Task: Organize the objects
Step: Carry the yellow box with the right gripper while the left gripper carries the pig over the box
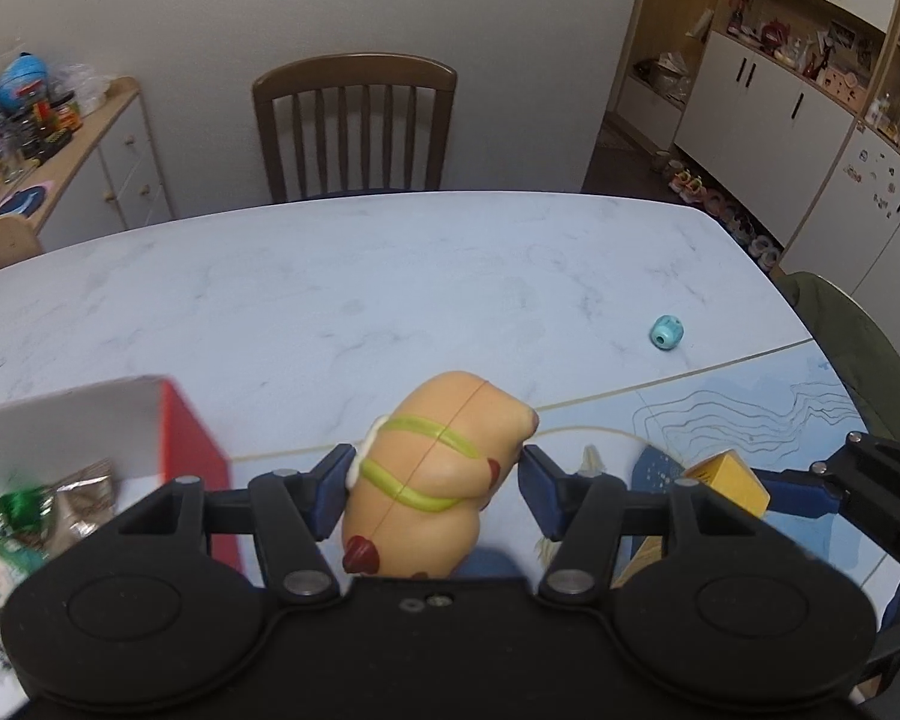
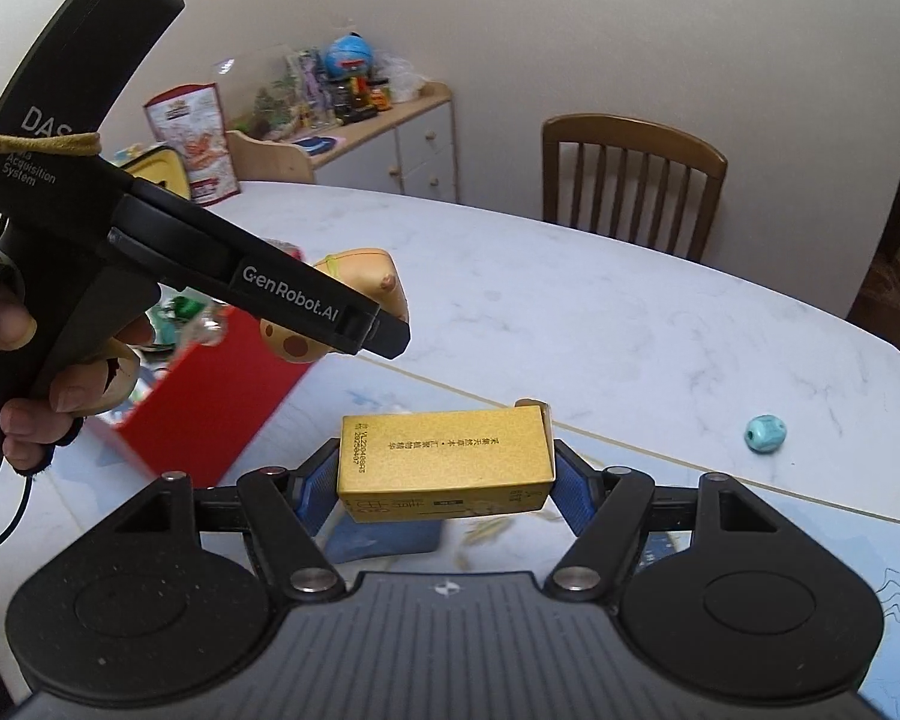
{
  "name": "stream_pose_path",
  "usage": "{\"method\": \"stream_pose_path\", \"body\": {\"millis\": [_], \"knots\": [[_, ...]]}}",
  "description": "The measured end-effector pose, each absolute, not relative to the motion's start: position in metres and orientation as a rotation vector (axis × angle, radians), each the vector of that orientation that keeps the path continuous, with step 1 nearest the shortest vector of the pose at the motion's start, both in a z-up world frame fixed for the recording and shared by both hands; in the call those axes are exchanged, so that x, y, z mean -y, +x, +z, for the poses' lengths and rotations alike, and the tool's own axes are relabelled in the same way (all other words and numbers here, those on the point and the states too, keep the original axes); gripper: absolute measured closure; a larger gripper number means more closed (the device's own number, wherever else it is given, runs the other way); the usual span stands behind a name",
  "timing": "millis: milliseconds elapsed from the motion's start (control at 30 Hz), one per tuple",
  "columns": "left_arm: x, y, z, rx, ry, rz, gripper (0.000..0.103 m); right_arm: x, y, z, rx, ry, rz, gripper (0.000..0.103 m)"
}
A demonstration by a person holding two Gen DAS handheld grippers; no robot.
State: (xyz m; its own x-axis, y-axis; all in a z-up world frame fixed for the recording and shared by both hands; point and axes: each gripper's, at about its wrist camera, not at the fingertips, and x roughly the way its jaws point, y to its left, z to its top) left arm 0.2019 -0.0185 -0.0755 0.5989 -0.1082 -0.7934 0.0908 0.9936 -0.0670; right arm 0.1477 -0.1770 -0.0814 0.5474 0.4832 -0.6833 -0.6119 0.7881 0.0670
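Two grippers are in play above a white marbled table (image 1: pixel 330 276), and the red-sided box (image 1: pixel 192 450) serves as the landmark. Inside that box lie a green foil bundle (image 1: pixel 21 507) and a crinkled brown wrapper (image 1: pixel 84 495), blurred in the left wrist view. Just right of the box's red wall, the left gripper (image 1: pixel 432 483) has its blue pads spread around a tan toy figure (image 1: pixel 432 474) with yellow-green straps and dark red spots; the left pad touches the toy, while the right pad appears to stand just clear of it, so a firm grip cannot be confirmed. In the right wrist view a hand (image 2: pixel 60 372) holds that tool's black handle, which reads "GenRobot.AI" on the arm and "DAS ... Acquisition System" higher up. Further right of the box, the right gripper (image 2: pixel 444 480) pinches a gold carton (image 2: pixel 444 462) between its blue pads, lifted above a printed blue mat (image 2: pixel 810 552); the carton's top bears a column of small characters and a printed code too small to read surely. Well to the right of the box, a small turquoise bead (image 1: pixel 666 333) lies alone on bare tabletop, not far from the table's right edge. Beyond the box, the marbled surface runs open to the far edge, where a wooden chair (image 1: pixel 354 126) stands. A white cabinet (image 1: pixel 120 168) with cluttered top stands behind the box by the wall.
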Motion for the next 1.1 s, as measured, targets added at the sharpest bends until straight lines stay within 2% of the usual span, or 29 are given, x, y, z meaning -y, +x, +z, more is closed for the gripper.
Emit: {"method": "stream_pose_path", "body": {"millis": [500, 1100], "knots": [[-0.061, 0.148, -0.053, -0.897, -0.072, -0.044, 0.045, 0.098, 0.113, -0.053, -0.725, -0.195, 0.712, 0.032], [-0.171, 0.12, -0.054, -0.895, -0.106, 0.049, 0.045, -0.003, 0.105, -0.055, -0.719, -0.226, 0.752, 0.032]]}}
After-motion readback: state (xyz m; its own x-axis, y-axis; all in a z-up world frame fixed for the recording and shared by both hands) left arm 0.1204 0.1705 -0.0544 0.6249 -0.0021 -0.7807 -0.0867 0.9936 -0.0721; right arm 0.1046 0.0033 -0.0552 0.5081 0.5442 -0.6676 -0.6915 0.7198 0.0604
